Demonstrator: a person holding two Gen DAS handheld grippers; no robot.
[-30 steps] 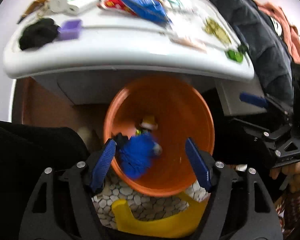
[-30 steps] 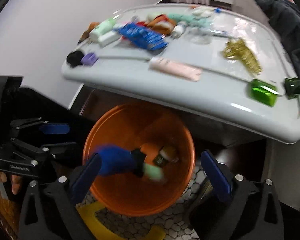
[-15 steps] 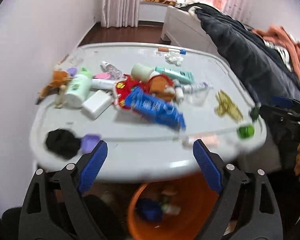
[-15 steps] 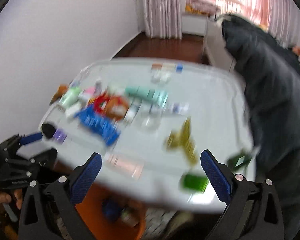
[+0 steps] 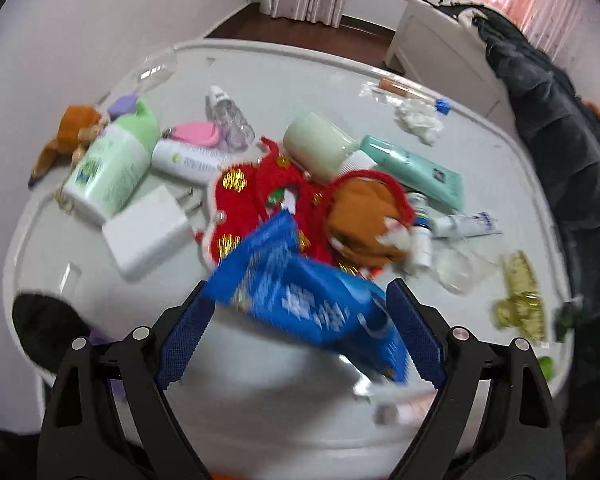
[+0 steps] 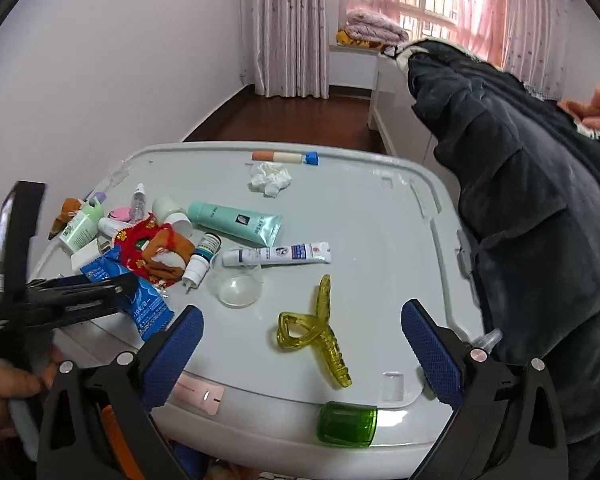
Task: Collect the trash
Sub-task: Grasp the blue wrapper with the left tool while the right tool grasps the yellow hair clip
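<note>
Fingers of the left gripper were spread wide, having just been opening, and nothing was pinched by them. Between and just beyond them, in the left wrist view, a blue wrapper was seen lying flat on the white tabletop; it was smeared by blur, so contact between its edges and the blue pads could not be settled, though it appeared merely framed, not gripped. Beyond the wrapper a red and gold ornament and a brown stuffed toy were heaped together, with a white block and a pale green bottle off toward the left finger.

Fingers of the right gripper were likewise held apart and empty over the near edge of the tabletop. A yellow hair claw was found between them, slightly ahead. A green plastic piece sat at the rim close to the right finger, and a pink strip lay by the left one. Farther ahead a clear cup, a white tube, a teal tube and a crumpled tissue were scattered. The left gripper was seen at the left edge above the blue wrapper.
</note>
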